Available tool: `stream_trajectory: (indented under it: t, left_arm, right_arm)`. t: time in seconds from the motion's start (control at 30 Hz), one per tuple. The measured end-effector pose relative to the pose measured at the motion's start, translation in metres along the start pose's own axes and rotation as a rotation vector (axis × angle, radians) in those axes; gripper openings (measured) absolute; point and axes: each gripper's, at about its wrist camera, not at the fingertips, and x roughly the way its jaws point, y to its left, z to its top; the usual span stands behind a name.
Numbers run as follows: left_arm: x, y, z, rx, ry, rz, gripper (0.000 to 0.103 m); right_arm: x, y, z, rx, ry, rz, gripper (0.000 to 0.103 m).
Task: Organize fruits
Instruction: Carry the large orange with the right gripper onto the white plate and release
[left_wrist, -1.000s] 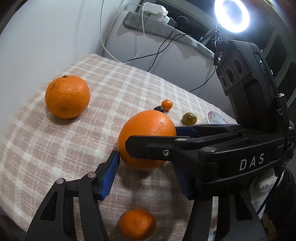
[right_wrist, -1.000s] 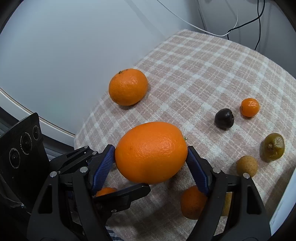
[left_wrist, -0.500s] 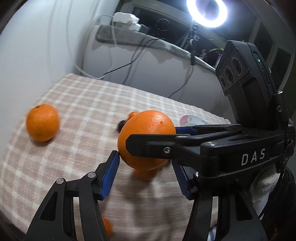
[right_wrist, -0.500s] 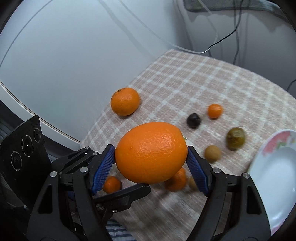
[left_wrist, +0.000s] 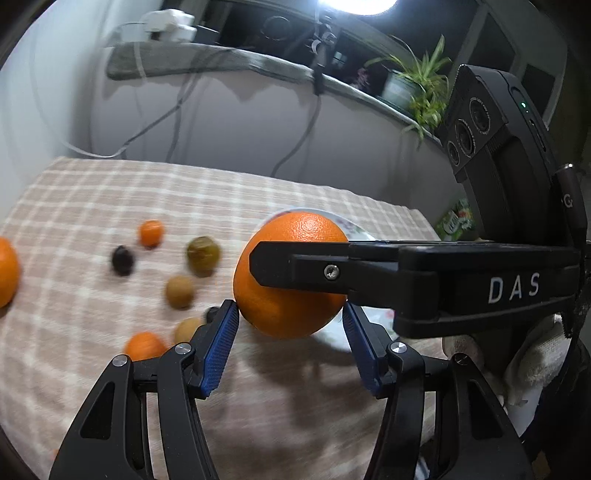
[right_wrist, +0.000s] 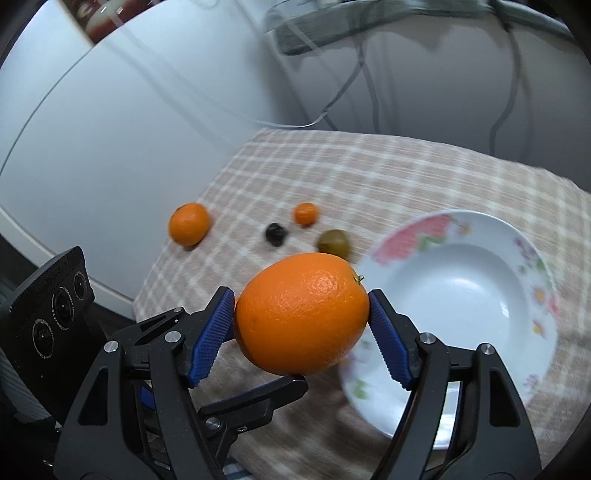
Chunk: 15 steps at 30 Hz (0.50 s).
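My right gripper (right_wrist: 301, 325) is shut on a large orange (right_wrist: 301, 314) and holds it in the air beside the left rim of a white flowered bowl (right_wrist: 461, 295). In the left wrist view the same orange (left_wrist: 291, 295) hangs between the blue pads (left_wrist: 218, 350) of my left gripper (left_wrist: 291, 347), which is open and does not touch it; the right gripper's black finger (left_wrist: 369, 269) crosses in front. A second large orange (right_wrist: 189, 229) lies at the table's far left.
Small fruits lie on the checked cloth (right_wrist: 369, 173): a small orange (right_wrist: 306, 213), a dark plum (right_wrist: 276, 233), a green fruit (right_wrist: 334, 242), brown round fruits (left_wrist: 180, 291) and another small orange (left_wrist: 144, 345). A wall, cables and a potted plant (left_wrist: 413, 85) stand behind.
The right gripper has lifted the orange and carried it right, toward the bowl. The left gripper followed; the bowl has come into both views and the far orange has slid to the left.
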Motion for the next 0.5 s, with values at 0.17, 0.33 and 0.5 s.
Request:
stream_trajectory:
  t: [0.17, 0.33, 0.5]
  left_arm:
    - [0.024, -0.023, 0.001, 0.044, 0.043, -0.01, 0.058]
    - [0.043, -0.037, -0.002, 0.07, 0.085, -0.014, 0.058]
    - [0.049, -0.044, -0.006, 0.106, 0.103, 0.008, 0.058]
  right_arm:
    - [-0.012, -0.033, -0.007, 0.063, -0.01, -0.011, 0.076]
    - [-0.016, -0.057, -0.018, 0.109, 0.003, -0.019, 0.076]
    - [-0.011, -0.067, -0.027, 0.143, 0.017, -0.028, 0.076]
